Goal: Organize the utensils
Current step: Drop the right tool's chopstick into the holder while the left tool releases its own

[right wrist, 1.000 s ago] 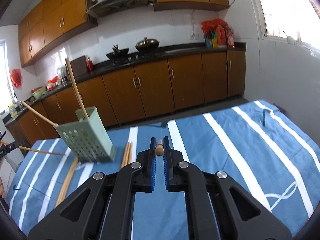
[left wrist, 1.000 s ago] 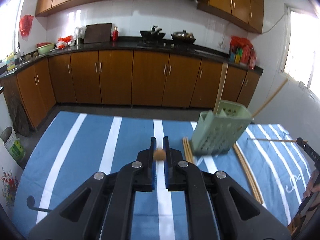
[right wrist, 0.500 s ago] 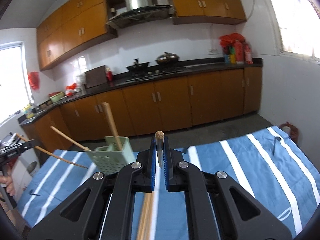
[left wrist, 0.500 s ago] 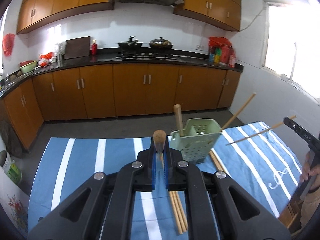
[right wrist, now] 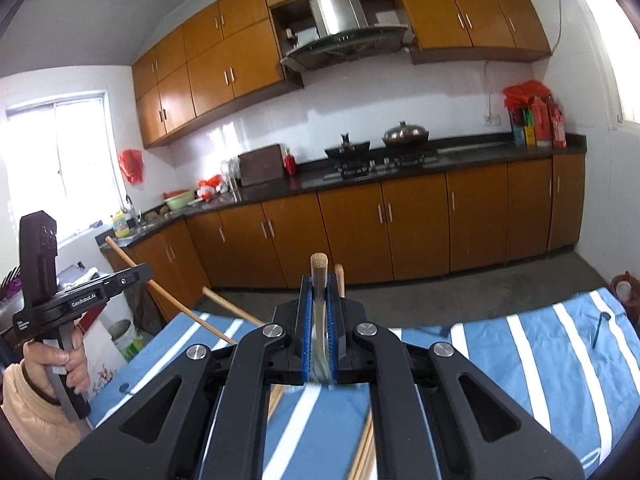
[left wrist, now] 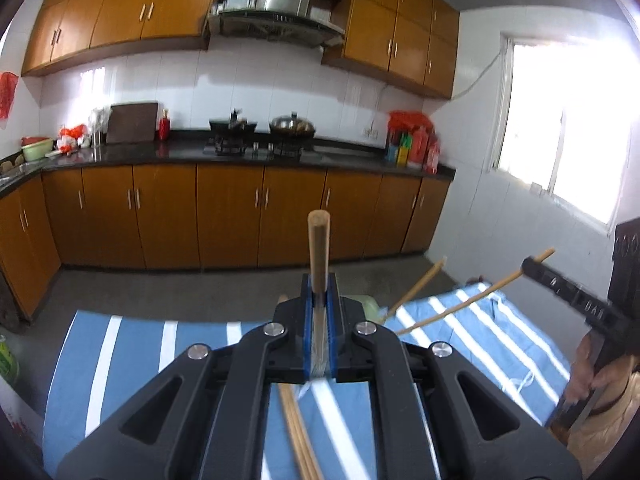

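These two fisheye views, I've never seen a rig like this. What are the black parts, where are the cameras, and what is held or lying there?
No robot: a person holds a hand-held gripper in each hand, each with a camera looking along its fingers. In the left view, the left gripper is shut on a chopstick; the right gripper shows at the edge, holding another chopstick. In the right view, the right gripper clamps its chopstick. Loose chopsticks lie on a blue striped cloth. A green holder peeks from behind the fingers.
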### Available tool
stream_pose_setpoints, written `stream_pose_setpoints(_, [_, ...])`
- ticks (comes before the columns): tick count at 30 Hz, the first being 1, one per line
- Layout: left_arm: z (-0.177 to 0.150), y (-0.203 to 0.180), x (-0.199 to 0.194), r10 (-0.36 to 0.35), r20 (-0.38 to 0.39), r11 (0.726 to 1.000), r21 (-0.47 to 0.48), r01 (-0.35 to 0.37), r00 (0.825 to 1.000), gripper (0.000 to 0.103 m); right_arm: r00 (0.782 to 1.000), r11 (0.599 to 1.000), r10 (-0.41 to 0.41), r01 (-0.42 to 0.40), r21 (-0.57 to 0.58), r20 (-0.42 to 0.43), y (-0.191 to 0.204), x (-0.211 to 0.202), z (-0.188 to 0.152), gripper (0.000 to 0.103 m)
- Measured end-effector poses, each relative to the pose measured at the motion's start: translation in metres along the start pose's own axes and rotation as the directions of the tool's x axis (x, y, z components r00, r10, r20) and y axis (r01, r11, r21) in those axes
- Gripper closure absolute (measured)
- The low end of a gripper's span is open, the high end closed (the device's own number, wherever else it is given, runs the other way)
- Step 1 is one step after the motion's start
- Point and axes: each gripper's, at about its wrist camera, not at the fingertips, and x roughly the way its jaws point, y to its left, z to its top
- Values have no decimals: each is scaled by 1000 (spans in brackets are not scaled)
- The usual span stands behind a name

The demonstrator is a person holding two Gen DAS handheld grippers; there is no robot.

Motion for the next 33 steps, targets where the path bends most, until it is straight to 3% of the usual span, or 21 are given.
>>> stream_pose_setpoints(5, [25,-15,7,18,104,1000,-5,-17,994,96,998,1000,-25,26,-8,64,10,10,15,96])
stream_pose_setpoints(10, [31,-16,30,43,138,998,-41,-37,989,96,996,999,-35,32,34,82,4,23,18,96])
stream_pose_setpoints(13, [26,-14,43,55,112,998,-47,-50,992,96,993,996,-12,2,86,116,-3,19,24,96])
stream_pose_setpoints(17, [17,-10,63,62,66,997,-45,-59,996,96,990,997,-25,16,70,138,1,23,31,96])
stream_pose_setpoints(20, [9,-10,80,63,25,997,-43,-61,998,96,993,997,-68,65,30,98,5,43,24,96])
stream_pose_setpoints(28, [-5,-9,97,61,-45,998,-29,-62,997,95,995,996,-89,89,-2,-47,14,77,-2,94])
stream_pose_setpoints(30, [-5,-9,97,60,-46,998,-35,-61,997,94,995,996,-88,88,-9,-53,16,76,-2,89])
stream_pose_setpoints(32, [-5,-9,95,58,-44,997,-40,-59,997,92,995,996,-91,91,-8,-45,18,73,1,75])
stream_pose_setpoints(33, [-4,-9,93,58,-40,997,-43,-59,998,90,995,996,-91,91,-7,-39,18,69,1,74])
